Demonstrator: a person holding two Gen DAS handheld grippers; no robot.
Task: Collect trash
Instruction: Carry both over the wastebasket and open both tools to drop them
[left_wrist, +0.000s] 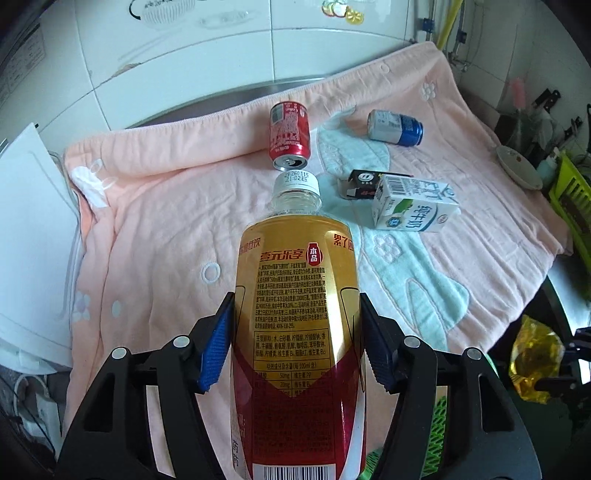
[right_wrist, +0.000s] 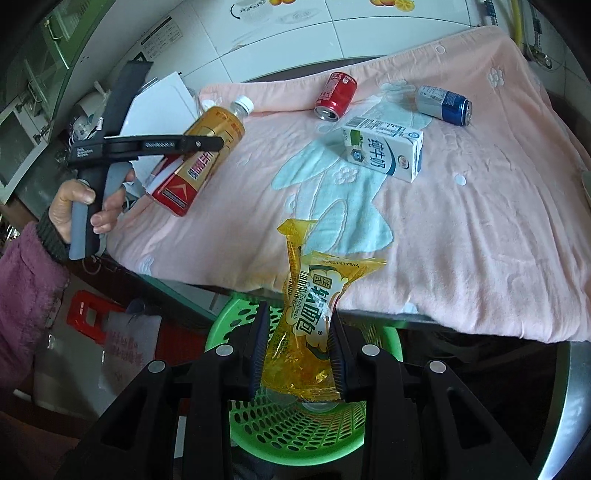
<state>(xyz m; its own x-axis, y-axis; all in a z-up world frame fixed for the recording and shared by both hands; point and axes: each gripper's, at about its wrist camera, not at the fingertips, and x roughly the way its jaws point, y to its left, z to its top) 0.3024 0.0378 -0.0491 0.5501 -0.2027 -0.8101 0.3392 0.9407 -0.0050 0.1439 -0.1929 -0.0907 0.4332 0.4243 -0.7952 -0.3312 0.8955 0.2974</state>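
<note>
Left tool (left_wrist: 297, 339) clamps a bottle (left_wrist: 295, 314) at mid-body between its blue pads; the bottle is plastic with a white cap, clear neck, gold label with small red print, dark red lower part and a barcode at the base. In the right wrist view the bottle (right_wrist: 201, 147) hangs tilted above the left edge of the bench, cap up and away, the left tool (right_wrist: 207, 144) gripped by a hand (right_wrist: 79, 208) in a purple sleeve. Right tool (right_wrist: 299, 350) pinches a wrapper (right_wrist: 314, 314): yellow, clear crinkled plastic, green and white print, twisted top; it hangs over a green basket (right_wrist: 295, 428) below the bench's near edge. Pink towel (right_wrist: 461, 240) with a pale blue pattern covers the bench. On it: red can (left_wrist: 289, 136) lying on its side, open end toward the camera; blue can (left_wrist: 395, 127) on its side, silver and blue; white milk carton (left_wrist: 413, 206) on its side, green and blue print; small black box (left_wrist: 364, 182) just behind the carton, touching or nearly so.
</note>
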